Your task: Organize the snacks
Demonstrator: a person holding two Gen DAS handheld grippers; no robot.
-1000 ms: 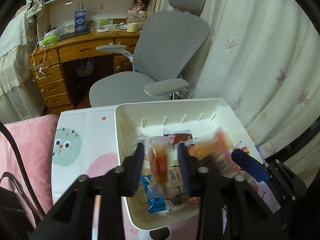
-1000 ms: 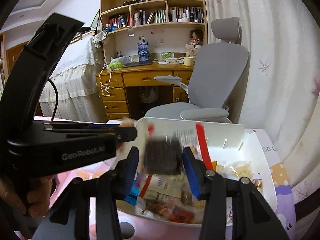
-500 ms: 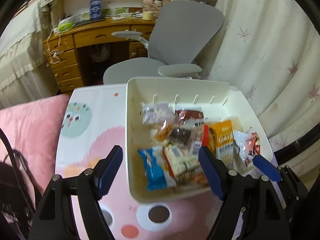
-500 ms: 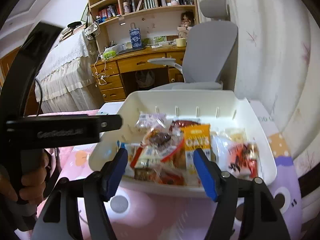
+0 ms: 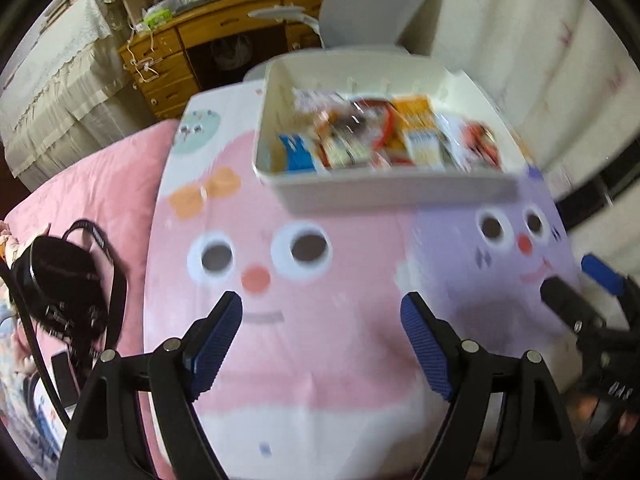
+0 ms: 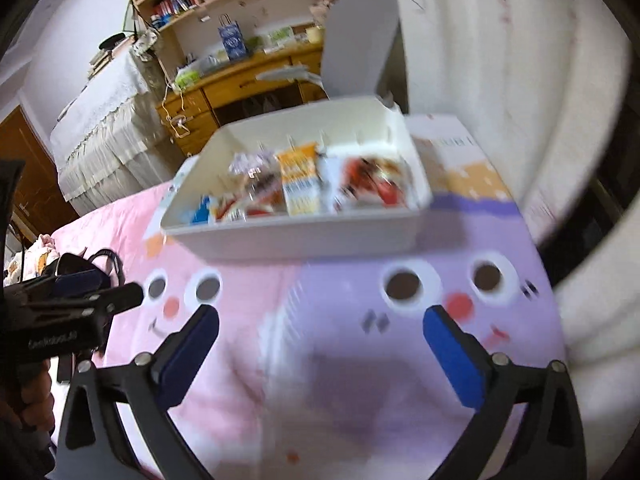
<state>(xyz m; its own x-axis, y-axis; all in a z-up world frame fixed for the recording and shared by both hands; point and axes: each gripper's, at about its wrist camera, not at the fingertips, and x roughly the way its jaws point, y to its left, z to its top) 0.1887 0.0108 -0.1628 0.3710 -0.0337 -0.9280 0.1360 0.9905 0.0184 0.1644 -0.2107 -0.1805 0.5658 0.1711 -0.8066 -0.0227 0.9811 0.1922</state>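
Note:
A white bin (image 5: 384, 190) full of several snack packets (image 5: 416, 136) stands at the far side of the cartoon table mat (image 5: 320, 280); it also shows in the right wrist view (image 6: 296, 236), with an orange packet (image 6: 300, 184) in the middle. My left gripper (image 5: 322, 316) is open and empty, well back from the bin over the pink face. My right gripper (image 6: 320, 328) is open and empty over the purple face; it also shows at the right edge of the left wrist view (image 5: 600, 280).
A black pouch with a strap (image 5: 64, 284) lies on the pink bedding at the left. A grey office chair (image 6: 360, 36) and a wooden desk (image 5: 208, 44) stand behind the table. A white curtain (image 6: 500, 60) hangs at the right.
Both grippers opened, let their snacks go into the bin, and pulled back and up from it. The bin now sits farther away in both views.

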